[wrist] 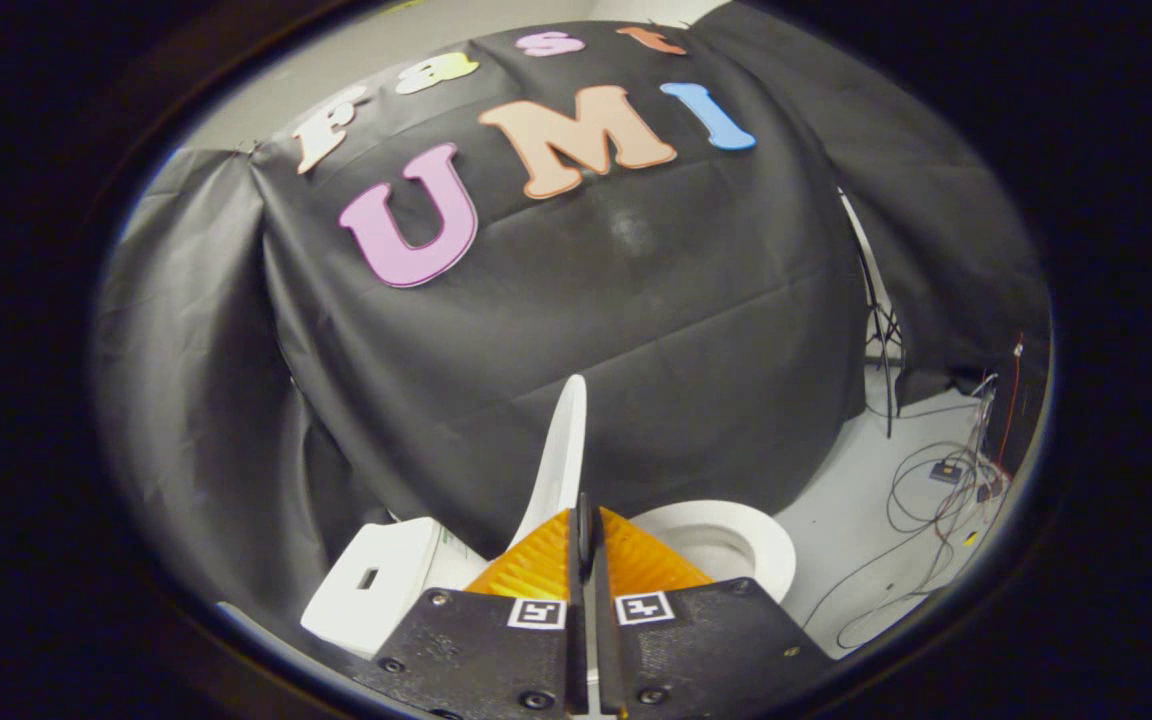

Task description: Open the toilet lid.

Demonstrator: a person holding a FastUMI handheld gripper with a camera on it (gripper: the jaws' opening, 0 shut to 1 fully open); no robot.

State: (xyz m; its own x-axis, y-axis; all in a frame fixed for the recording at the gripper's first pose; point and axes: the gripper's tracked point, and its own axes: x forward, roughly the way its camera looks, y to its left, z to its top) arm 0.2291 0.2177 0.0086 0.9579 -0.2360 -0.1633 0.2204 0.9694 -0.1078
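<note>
Pinching the lid (564,450) edge between my gripper (584,530) fingers, lid near upright over the bowl (736,540), so it swings back.

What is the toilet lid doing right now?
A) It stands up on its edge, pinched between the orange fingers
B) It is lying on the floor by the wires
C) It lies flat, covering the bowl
A: the white lid rises upright from the gripper, whose orange fingers are closed on its edge, and the bowl beside it is uncovered.
</note>
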